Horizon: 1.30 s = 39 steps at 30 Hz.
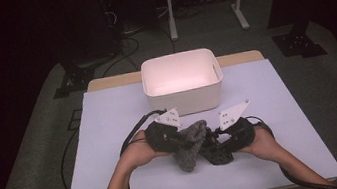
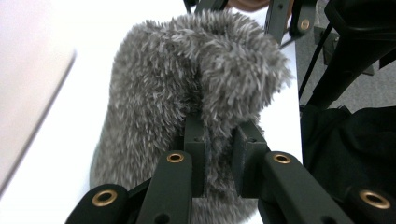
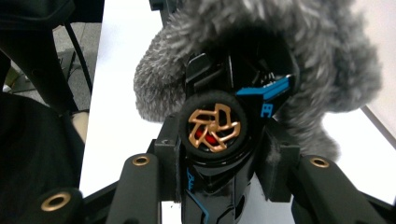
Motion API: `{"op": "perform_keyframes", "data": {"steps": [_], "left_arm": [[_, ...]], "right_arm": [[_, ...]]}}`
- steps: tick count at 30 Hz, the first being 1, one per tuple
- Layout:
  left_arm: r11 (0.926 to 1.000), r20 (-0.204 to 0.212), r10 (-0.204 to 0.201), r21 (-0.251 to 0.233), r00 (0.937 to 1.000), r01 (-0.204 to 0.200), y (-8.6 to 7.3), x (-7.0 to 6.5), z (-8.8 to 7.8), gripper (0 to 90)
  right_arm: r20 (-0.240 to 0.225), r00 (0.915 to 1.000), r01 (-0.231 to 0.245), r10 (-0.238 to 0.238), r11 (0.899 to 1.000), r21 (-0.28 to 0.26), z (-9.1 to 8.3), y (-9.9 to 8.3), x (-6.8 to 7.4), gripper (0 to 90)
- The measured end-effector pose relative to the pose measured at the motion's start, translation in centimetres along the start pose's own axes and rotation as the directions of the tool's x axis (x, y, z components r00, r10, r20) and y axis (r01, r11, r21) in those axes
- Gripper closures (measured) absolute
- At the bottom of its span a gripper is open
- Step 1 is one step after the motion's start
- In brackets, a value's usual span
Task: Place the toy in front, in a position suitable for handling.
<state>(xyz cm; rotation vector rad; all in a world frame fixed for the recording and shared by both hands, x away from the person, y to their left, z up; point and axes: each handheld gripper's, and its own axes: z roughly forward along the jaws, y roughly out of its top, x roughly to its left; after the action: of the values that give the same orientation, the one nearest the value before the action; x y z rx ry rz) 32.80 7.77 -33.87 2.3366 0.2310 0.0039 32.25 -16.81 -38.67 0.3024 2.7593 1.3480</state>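
While the person's two hands are meeting over the near middle of the white table (image 1: 119,182), the left gripper (image 1: 175,139) is pinching a fold of a fluffy grey pouch (image 1: 190,144), with its two black jaws squeezed tight on the fur. In the left gripper view the grey fur is bulging out between and above the jaws. The right gripper (image 1: 214,141) is clamping a black toy car (image 3: 217,140) from both sides, and its jaws are pressing on the car's body. In the right gripper view the car is showing a black wheel (image 3: 214,127) with a copper hub, and blue marks on its shell. The car's far end is sitting inside the open mouth of the pouch, and the fur is wrapping around it. The pouch is hanging between the two grippers, and its low end is lying on the table. A white plastic bin (image 1: 185,99) is standing just beyond the grippers, at the far middle of the table.
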Motion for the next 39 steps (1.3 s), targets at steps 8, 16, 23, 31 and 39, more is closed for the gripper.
{"op": "perform_keyframes", "data": {"steps": [8, 16, 23, 31, 39], "left_arm": [[0.9999, -0.077, 0.000, -0.017, 0.9971, -0.002, -0.2, 0.1, -4.4, 78.8], [0.9997, -0.082, 0.002, 0.025, 0.9967, 0.000, -1.2, 0.0, -4.7, 78.6], [0.9998, -0.057, 0.008, 0.016, 0.9983, -0.007, -1.3, -0.1, -3.8, 78.2], [0.9995, 0.005, 0.030, 0.003, 0.9995, -0.030, 0.0, -0.6, -1.0, 78.4], [0.9998, 0.054, 0.020, 0.005, 0.9983, -0.021, -0.2, -0.5, 0.7, 78.0]], "right_arm": [[-0.042, 0.9991, -0.011, 0.007, 0.995, -0.094, 1.8, 2.6, -0.6, 56.6], [-0.081, 0.9967, -0.006, -0.002, 0.995, -0.096, 4.1, 3.4, -0.6, 56.4], [-0.068, 0.9976, 0.006, -0.011, 0.998, -0.064, 3.0, 2.3, -0.2, 56.4], [-0.052, 0.9986, 0.006, -0.008, 1.000, -0.021, 0.0, 1.4, 0.0, 55.9], [-0.029, 0.9992, 0.028, -0.027, 0.999, 0.033, -1.5, 0.8, 0.4, 56.2]]}}
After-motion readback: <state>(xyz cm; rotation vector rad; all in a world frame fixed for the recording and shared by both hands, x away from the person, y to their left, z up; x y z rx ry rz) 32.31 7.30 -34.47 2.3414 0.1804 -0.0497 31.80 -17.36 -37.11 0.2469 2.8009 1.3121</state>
